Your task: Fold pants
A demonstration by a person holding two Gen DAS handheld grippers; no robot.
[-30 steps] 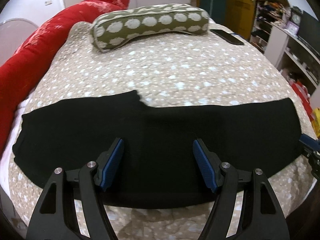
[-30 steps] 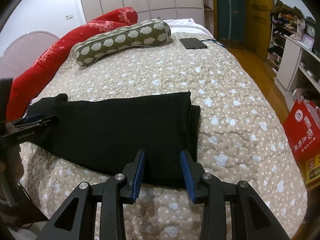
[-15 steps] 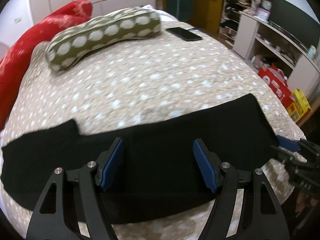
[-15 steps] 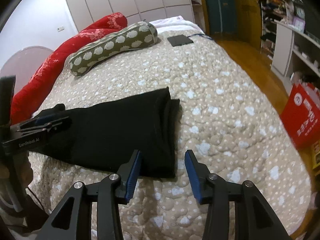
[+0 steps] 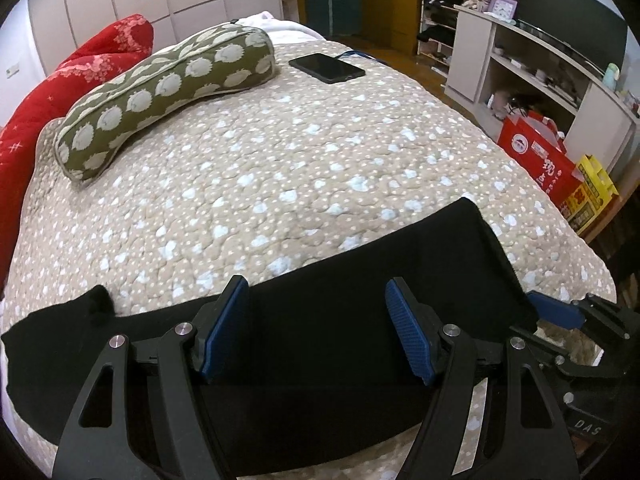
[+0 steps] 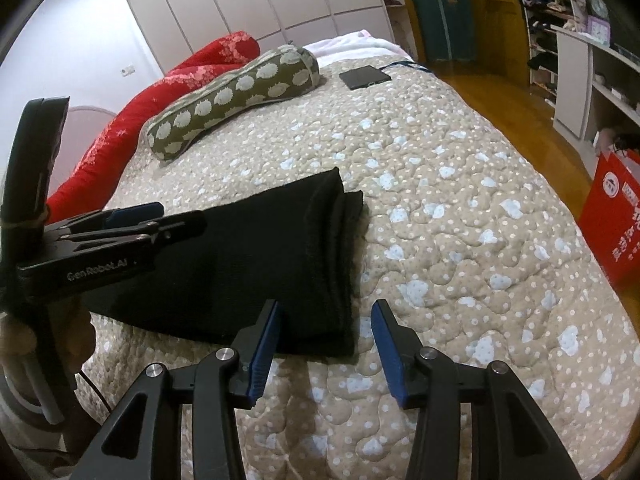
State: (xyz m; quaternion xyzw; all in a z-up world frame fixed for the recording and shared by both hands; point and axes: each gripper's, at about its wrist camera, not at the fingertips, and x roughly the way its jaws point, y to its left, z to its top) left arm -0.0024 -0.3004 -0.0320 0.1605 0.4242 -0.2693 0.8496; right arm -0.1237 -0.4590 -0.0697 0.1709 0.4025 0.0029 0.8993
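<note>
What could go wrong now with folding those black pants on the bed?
1. The right gripper, whose jaws have just been opening, sits at the corner of the pants; it might pinch only some of the stacked layers showing there.
2. The left gripper hangs open over the middle, gripping nothing, so a pull from one end could drag the pants crooked.
3. The pants lie near the quilt edge and could slide off.

Even, soft indoor light is filling both views, and the quilted bed (image 5: 320, 152) is reading bright and sharp. The black pants (image 5: 340, 320) are swallowing detail, showing almost no folds. A faint shadow is falling on the quilt under the right claw (image 6: 324, 344). Fisheye distortion is bending the wardrobe doors (image 6: 260, 0) and shelves (image 5: 540, 60), and dark vignetting is cutting the corners.
</note>
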